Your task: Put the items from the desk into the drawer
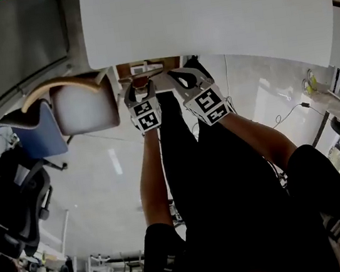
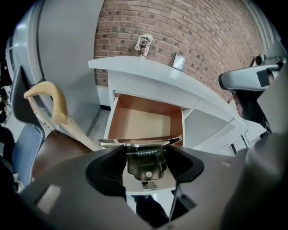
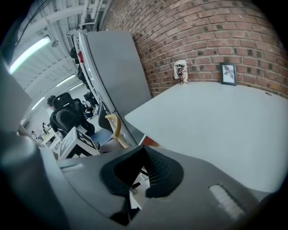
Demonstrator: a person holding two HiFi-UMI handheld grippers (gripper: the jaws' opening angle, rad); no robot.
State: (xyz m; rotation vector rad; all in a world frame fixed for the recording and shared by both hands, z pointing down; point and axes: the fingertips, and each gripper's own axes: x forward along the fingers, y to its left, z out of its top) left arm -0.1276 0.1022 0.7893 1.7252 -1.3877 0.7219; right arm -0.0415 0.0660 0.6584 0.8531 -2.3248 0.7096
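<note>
Drawer (image 2: pixel 144 119) open; task items outside it.
My left gripper (image 2: pixel 144 152) is clamped on the drawer's metal pull (image 2: pixel 145 167), presumably to control the slide. My right gripper (image 3: pixel 143 153) is closed on nothing. The cup (image 2: pixel 144 45) and picture frame (image 2: pixel 178 61) stand at the back of the desk (image 2: pixel 135 65).

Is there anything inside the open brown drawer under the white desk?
No, the open brown drawer shows only its bare floor in the left gripper view.
</note>
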